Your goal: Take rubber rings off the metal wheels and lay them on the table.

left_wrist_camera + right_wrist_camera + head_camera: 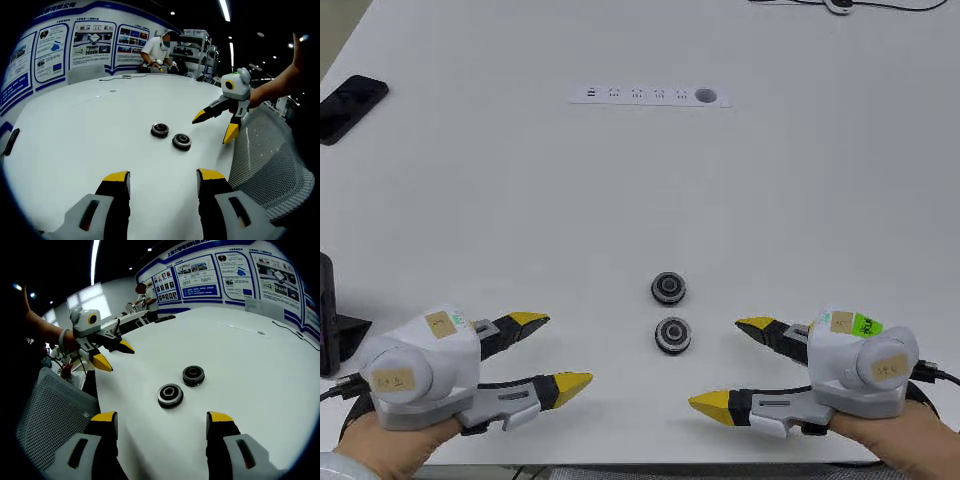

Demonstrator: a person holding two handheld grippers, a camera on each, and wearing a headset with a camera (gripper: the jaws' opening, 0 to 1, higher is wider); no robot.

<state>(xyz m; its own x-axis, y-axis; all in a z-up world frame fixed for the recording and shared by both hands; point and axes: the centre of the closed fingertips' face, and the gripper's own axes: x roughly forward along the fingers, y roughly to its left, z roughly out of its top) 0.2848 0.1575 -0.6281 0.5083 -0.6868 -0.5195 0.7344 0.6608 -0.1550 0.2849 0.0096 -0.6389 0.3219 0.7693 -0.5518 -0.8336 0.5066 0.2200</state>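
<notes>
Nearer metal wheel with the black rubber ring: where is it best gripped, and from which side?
Likely across its outer rim, coming down from above: the small round metal wheel lies flat on the white table, hub upward, so the ringed rim gives two opposite faces. The open right gripper is near it; the second wheel lies apart, leaving room.
</notes>
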